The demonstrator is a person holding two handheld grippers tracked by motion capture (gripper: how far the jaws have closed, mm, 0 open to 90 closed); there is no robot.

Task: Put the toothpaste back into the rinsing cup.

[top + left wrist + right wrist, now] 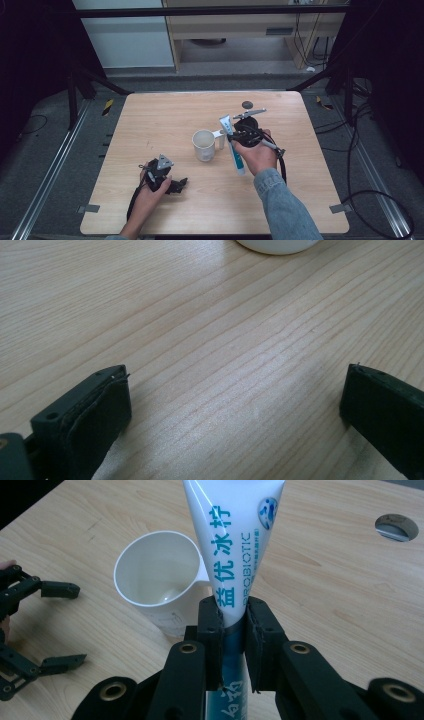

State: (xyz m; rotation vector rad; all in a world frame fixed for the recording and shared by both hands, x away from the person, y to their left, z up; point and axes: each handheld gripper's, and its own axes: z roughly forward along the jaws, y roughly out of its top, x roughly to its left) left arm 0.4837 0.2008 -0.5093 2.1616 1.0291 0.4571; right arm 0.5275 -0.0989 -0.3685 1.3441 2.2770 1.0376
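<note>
Toothpaste tube point(233, 145) is held in your right tool point(243, 136), seen from the high view, a little right of the middle of the table point(150, 115). The tube lies slanted, its flat end up near the far side and its lower end toward you. White cup point(204, 145) stands just beside the tube, on its left. Your left tool point(172, 186) rests low on the table near the front edge, well apart from the cup, with your left hand point(150, 192) around it.

From the left gripper view, you see the two black jaws standing wide apart with bare wood between them. The bottom of the cup point(276, 245) is at the top edge, far ahead of the jaws.

From the right gripper view, your right tool point(234, 630) is closed on the tube point(235, 545), both jaws pressing its sides. The cup point(160, 580) stands behind and left of the tube, touching or almost touching it; I cannot tell which. The left tool point(62, 625) is at the left, open.
</note>
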